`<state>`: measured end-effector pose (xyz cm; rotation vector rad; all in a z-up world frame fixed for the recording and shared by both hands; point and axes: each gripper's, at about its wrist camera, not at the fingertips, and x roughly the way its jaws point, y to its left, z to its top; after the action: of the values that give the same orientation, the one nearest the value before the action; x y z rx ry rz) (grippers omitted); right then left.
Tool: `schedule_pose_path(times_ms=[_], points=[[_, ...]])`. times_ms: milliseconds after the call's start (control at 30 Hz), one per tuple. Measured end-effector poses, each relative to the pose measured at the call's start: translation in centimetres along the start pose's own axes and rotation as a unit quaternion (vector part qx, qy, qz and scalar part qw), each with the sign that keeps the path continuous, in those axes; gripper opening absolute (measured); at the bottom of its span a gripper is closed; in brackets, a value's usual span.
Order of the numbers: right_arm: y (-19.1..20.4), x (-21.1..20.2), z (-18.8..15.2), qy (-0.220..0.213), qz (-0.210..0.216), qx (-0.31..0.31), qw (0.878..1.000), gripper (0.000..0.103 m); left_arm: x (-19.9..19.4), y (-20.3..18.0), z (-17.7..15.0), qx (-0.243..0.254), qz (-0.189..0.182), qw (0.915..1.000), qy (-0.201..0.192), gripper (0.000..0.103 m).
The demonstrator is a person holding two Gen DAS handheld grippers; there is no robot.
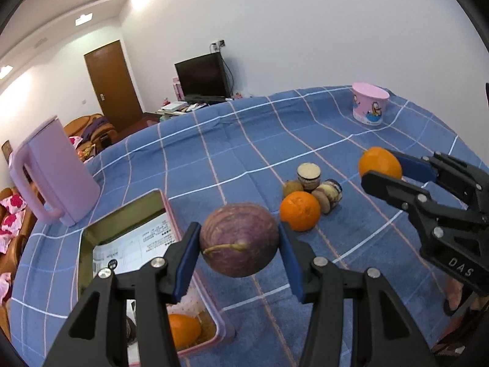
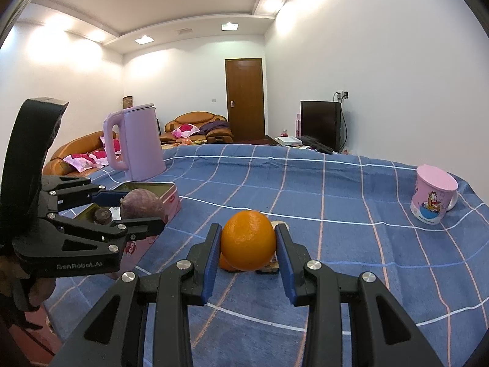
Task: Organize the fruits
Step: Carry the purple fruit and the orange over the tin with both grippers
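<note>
Two fruits are in hand above the blue-checked desk (image 1: 244,140): the left gripper (image 1: 238,244) clamps a purple fruit (image 1: 239,240) beside the pink tin (image 1: 195,278), the right gripper (image 2: 248,241) an orange (image 2: 248,240), so next, I judge, each needs lowering into that tin.

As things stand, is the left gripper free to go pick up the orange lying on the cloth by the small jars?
Probably not yet. The left gripper is shut on a purple fruit, so its jaws are occupied. The path to the orange looks clear, but it would have to drop its load first.
</note>
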<state>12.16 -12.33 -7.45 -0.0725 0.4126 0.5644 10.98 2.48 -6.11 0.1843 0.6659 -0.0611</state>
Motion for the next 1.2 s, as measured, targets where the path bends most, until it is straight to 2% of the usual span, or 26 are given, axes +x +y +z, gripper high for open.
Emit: schedule_pose_path(times_ms=[467, 567, 900, 1200], points=[[3.8, 1.8, 2.0, -0.005, 0.022, -0.037, 0.999, 0.037, -1.8, 4.1, -1.8, -0.071, 0.031, 0.9965, -0.033, 0.052], [5.0, 2.5, 2.5, -0.003, 0.032, -0.044, 0.998, 0.037, -2.2, 5.4, -2.2, -0.087, 0.048, 0.9942, -0.041, 0.052], [9.4, 5.0, 3.8, 0.002, 0.069, -0.072, 0.995, 0.037, -2.4, 9.2, -3.8, -0.13, 0.085, 0.987, -0.04, 0.052], [12.3, 7.0, 4.0, 0.015, 0.089, -0.089, 0.992, 0.037, -2.4, 11.6, -5.2, -0.165, 0.1, 0.9804, -0.038, 0.052]])
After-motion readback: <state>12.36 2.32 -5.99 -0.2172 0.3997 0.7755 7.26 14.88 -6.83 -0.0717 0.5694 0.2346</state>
